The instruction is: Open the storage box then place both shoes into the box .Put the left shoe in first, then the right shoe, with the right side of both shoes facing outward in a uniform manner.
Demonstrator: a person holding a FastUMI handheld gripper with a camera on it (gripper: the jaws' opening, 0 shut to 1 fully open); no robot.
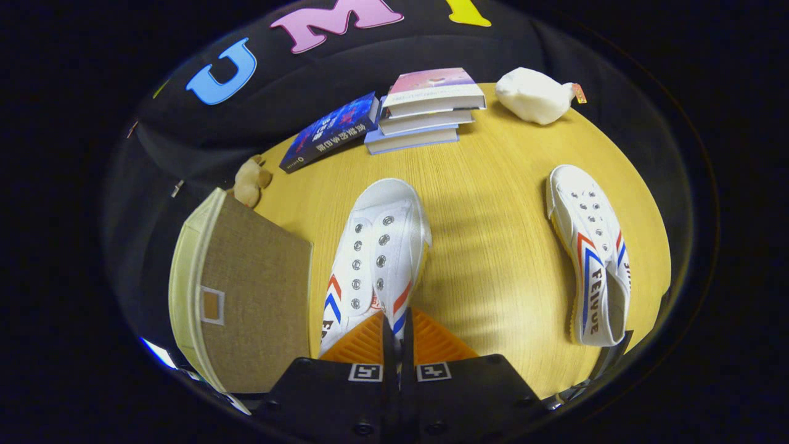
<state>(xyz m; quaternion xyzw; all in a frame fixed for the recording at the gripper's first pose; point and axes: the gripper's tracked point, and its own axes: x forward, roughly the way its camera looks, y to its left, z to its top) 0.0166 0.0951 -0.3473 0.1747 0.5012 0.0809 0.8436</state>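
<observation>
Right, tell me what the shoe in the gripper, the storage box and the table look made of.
The gripper is shut on the near shoe: matte white canvas, judging by its cloth look and metal eyelets. The storage box looks like coarse woven fabric, linen or burlap, with pale trim. The table shows smooth wood grain, possibly laminate.

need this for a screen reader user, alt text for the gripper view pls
The gripper is shut on the heel end of a white shoe, toe pointing away, on a wooden table. A storage box stands beside it; a second shoe lies on the other side, with books beyond.
</observation>
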